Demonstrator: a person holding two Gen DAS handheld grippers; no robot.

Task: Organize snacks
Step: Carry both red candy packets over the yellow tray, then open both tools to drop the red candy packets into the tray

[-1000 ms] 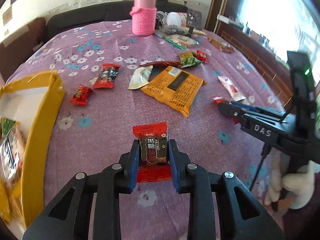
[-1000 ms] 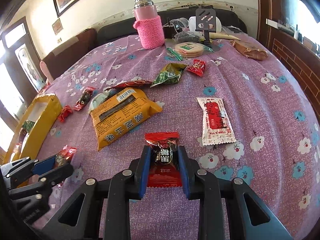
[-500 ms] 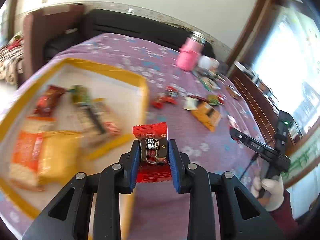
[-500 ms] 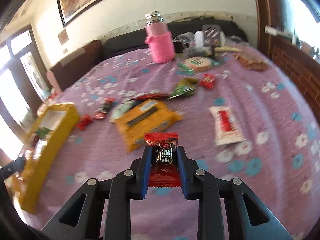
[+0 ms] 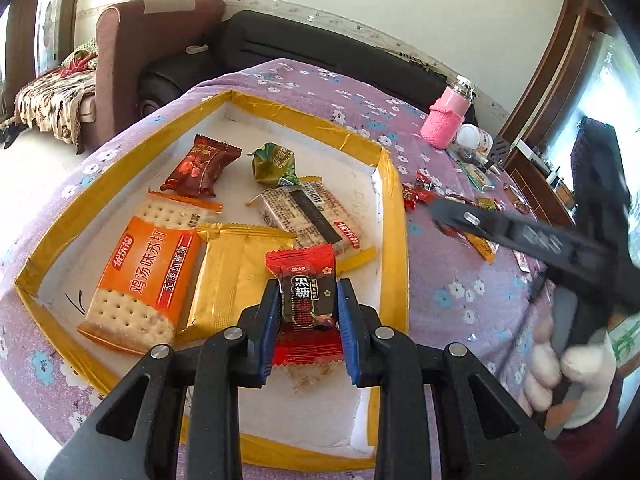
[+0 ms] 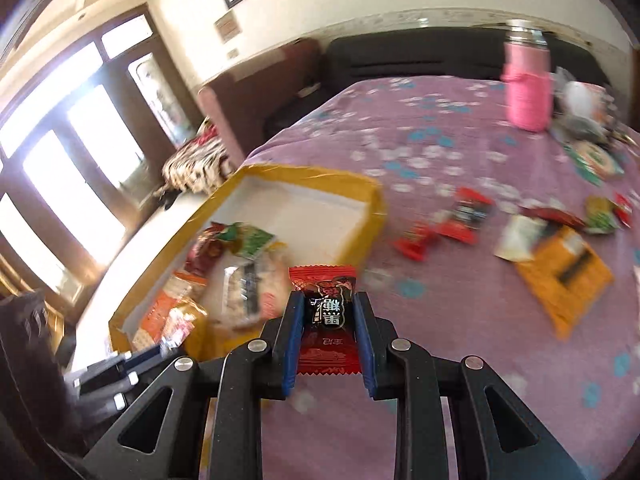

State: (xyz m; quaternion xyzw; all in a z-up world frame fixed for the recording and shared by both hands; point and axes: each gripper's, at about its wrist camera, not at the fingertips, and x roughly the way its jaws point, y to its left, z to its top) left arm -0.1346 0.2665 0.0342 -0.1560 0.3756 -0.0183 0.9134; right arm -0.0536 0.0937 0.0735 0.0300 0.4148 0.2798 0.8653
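A: Left gripper [image 5: 308,320] is pinching a red-and-black candy [image 5: 306,300] between its blue pads, over the yellow-edged box [image 5: 394,216], near its 5 o'clock side.

B: The candy's lower end sits behind the fingers, so the wrapper there is partly hidden. Everything inside the box reads sharp in this view: orange cracker pack [image 5: 140,276] at 8 o'clock, gold pack [image 5: 236,276] beside it, dark red sweet [image 5: 202,164] and green sweet [image 5: 274,164] toward 12.

A: Over to the right wrist view. Right gripper [image 6: 328,322] is clamped on a second red candy [image 6: 326,308], printed upside down to the camera.

B: Heavy blur here! The box [image 6: 376,200] sits at 10 o'clock of that candy, its contents just smears. Whether the candy is over box or cloth, I can't tell.

A: This view gives the loose snacks on the purple cloth [image 6: 440,136]: orange pack [image 6: 568,276] at 3 o'clock, small red ones [image 6: 464,216] at 1.

B: The pink bottle [image 6: 528,92], top clipped by glare. In the left view the right gripper [image 5: 440,210] is a dark blur at 3 o'clock, a gloved hand [image 5: 560,376] below it, cut by the edge.
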